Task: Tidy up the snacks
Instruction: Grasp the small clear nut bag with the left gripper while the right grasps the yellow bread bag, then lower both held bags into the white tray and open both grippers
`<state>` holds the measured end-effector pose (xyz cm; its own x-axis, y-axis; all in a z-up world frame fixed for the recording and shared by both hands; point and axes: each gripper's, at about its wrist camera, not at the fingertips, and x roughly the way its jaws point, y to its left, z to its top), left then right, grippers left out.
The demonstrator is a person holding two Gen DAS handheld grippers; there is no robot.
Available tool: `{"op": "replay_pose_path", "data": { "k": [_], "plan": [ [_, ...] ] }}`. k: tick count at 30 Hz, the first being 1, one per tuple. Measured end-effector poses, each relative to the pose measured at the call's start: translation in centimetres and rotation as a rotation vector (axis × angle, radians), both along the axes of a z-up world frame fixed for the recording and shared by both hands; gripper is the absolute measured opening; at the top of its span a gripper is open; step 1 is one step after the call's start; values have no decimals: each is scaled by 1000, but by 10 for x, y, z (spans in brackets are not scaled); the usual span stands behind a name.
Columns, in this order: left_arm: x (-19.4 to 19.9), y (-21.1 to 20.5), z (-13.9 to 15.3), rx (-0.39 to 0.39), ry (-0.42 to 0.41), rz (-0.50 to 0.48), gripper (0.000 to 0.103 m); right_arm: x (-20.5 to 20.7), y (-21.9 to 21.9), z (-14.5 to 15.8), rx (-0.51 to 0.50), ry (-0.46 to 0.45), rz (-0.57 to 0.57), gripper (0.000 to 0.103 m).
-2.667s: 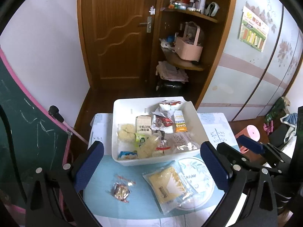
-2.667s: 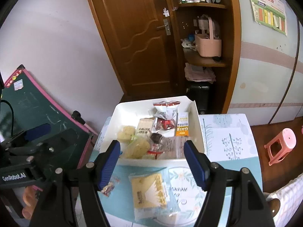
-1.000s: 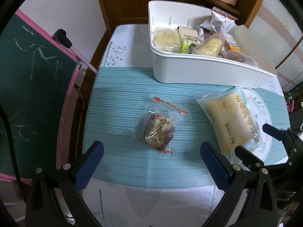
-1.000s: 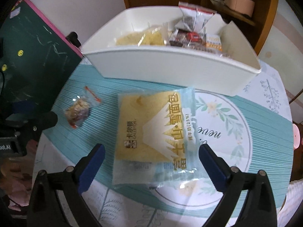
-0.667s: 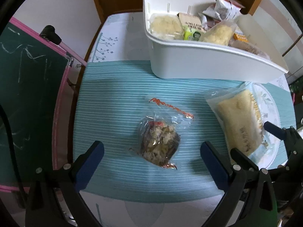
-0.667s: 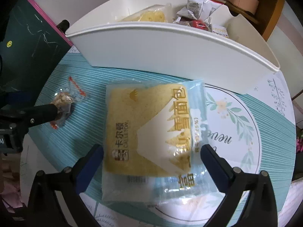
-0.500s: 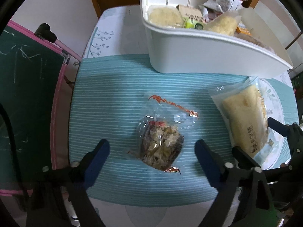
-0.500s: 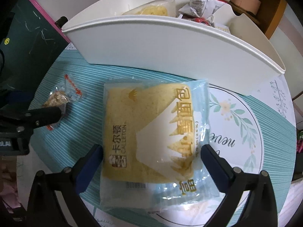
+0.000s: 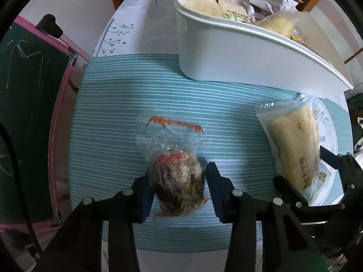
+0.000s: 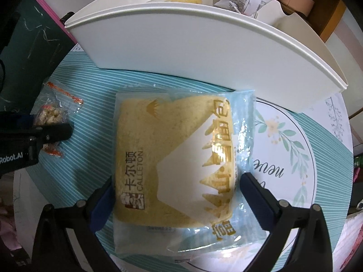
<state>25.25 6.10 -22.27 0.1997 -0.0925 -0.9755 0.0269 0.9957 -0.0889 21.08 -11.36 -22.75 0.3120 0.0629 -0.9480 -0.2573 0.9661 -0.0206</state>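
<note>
Both tools have just dropped from a high look over the table to working height, and in the last half second each has narrowed onto its own packet. The left hand-held gripper [image 9: 178,187], wide apart a moment ago, is now clamped on the small clear snack bag [image 9: 175,176], its blue pads pressed against either side of the brown, crumbly contents. That bag lies on the striped teal mat [image 9: 109,117], toward the near left, well short of the white bin [image 9: 238,45].

The right hand-held gripper [image 10: 175,195] has slid forward so its pads sit at the two long edges of the bread packet [image 10: 177,158]. They look to be touching the wrapper, but whether they are squeezing it yet I cannot tell. The bread packet lies flat, just near of the bin's wall and partly over the round floral placemat [image 10: 295,149].

The bin at the far side already holds several packets, so these two appear to be the last loose snacks. With one gripped and the other framed, the likely next step is lifting both over the tall wall. The soft bread may sag or slip if held only by its edges.
</note>
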Motion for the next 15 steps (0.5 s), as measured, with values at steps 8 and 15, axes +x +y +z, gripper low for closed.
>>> {"op": "replay_pose_path", "data": {
  "k": [8, 15],
  "plan": [
    [-21, -9, 9, -9, -6, -16, 39, -11, -12, 7, 37, 0, -10, 90],
    [-40, -22, 41, -41, -47, -31, 39, -32, -30, 21, 107, 33, -45, 89]
  ]
}}
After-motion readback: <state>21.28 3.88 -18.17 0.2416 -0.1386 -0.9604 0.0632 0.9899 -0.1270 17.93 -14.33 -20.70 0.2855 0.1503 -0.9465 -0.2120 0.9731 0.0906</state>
